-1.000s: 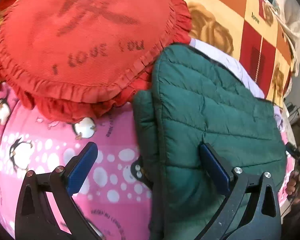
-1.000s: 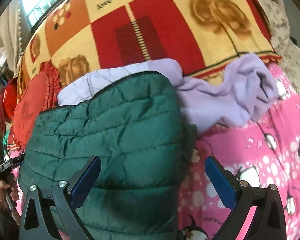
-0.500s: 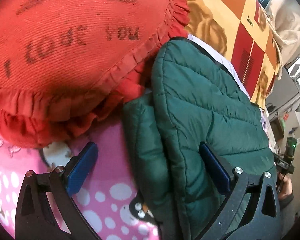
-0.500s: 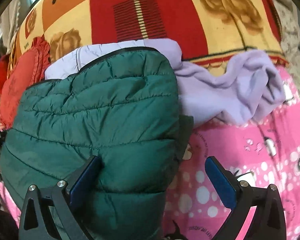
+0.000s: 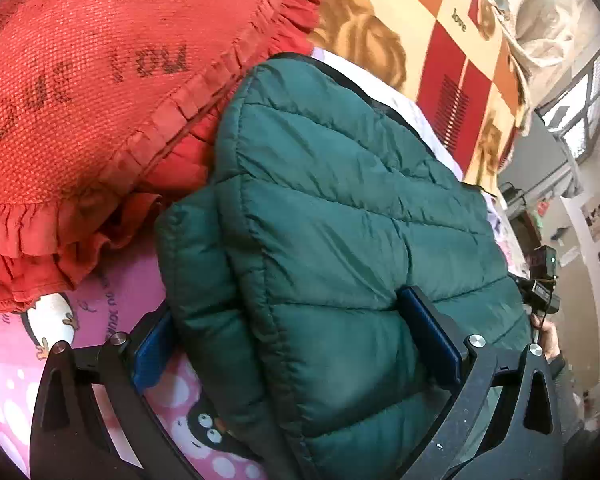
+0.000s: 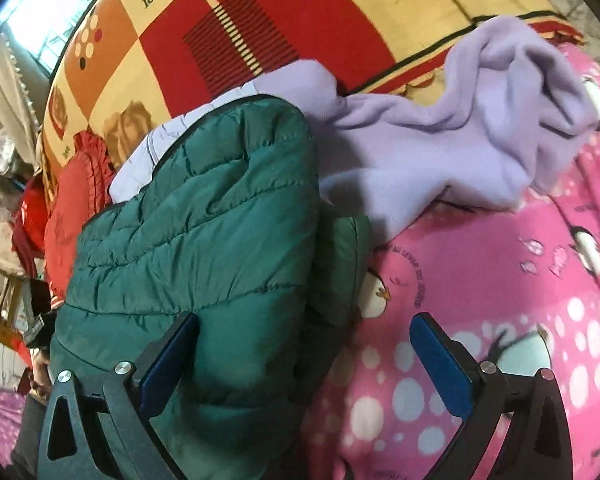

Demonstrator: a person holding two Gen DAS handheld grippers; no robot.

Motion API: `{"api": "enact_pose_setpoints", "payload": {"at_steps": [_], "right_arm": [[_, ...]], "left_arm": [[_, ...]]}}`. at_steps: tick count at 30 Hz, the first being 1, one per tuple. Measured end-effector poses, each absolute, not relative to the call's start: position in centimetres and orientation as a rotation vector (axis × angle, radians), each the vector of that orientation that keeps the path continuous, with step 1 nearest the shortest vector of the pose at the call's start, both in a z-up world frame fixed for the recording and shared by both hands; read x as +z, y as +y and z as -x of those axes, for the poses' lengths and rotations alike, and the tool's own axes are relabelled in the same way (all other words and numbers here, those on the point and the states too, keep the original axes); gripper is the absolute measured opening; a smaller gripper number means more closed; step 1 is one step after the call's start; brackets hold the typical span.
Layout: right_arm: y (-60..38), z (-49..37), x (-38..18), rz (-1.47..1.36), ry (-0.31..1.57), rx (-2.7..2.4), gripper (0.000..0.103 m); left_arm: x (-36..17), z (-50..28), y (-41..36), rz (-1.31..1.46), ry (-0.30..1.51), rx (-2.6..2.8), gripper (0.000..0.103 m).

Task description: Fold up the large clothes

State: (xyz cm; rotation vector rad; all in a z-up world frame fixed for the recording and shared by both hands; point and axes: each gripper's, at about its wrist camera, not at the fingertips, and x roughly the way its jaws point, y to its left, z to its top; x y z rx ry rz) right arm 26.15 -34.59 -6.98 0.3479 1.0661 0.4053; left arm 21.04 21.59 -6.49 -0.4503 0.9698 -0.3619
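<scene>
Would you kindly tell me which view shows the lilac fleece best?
The right wrist view: the fleece lies there in full, crumpled beside the jacket. The left wrist view shows only a pale sliver behind the jacket.

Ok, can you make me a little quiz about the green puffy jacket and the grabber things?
1. True or false: the green jacket lies on a pink blanket with penguins on it.
2. What sits right beside the jacket in the left wrist view? A) a blue bucket B) a red frilly cushion C) a wooden chair
3. Fill in: the cloth bunched up behind the jacket in the right wrist view is coloured ____.

Key:
1. True.
2. B, the cushion touches the jacket's edge.
3. Lilac.

Bonus to notice: the left gripper and the right gripper are both open, each straddling a side edge of the jacket.
</scene>
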Motion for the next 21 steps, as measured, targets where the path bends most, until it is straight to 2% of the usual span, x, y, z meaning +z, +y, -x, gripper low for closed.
{"api": "enact_pose_setpoints", "payload": {"at_steps": [3,7,9,11,12,13,16,21], "right_arm": [[-35.0,-27.1,-9.2,-0.441,1.097,0.480,0.103],[-35.3,-27.8,-9.8,-0.487,1.045,0.559,0.103],[-35.2,-27.9,-9.9,-0.491,1.029,0.582,0.103],[-34.9,-28.0,-9.8,-0.488,1.004,0.600,0.102],[-34.6,-28.0,-9.6,-0.468,0.989,0.593,0.098],[-34.4,-28.1,-9.4,-0.464,0.978,0.602,0.085],[-33.2,-27.6,-8.3,-0.401,0.928,0.599,0.067],[-32.3,-27.0,-6.7,-0.291,0.881,0.558,0.053]], "left_arm": [[-6.6,-21.2,21.2,0.425,0.968,-0.336,0.103],[-6.5,-21.1,20.9,0.384,0.959,-0.304,0.103],[-6.2,-21.3,20.5,0.352,0.943,-0.284,0.097],[-5.8,-21.2,20.1,0.317,0.927,-0.274,0.085],[-5.8,-21.2,20.0,0.306,0.925,-0.270,0.082],[-5.4,-21.1,19.7,0.282,0.915,-0.264,0.075],[-4.9,-21.0,19.2,0.240,0.904,-0.234,0.063],[-3.7,-20.2,17.7,0.124,0.879,-0.161,0.049]]}}
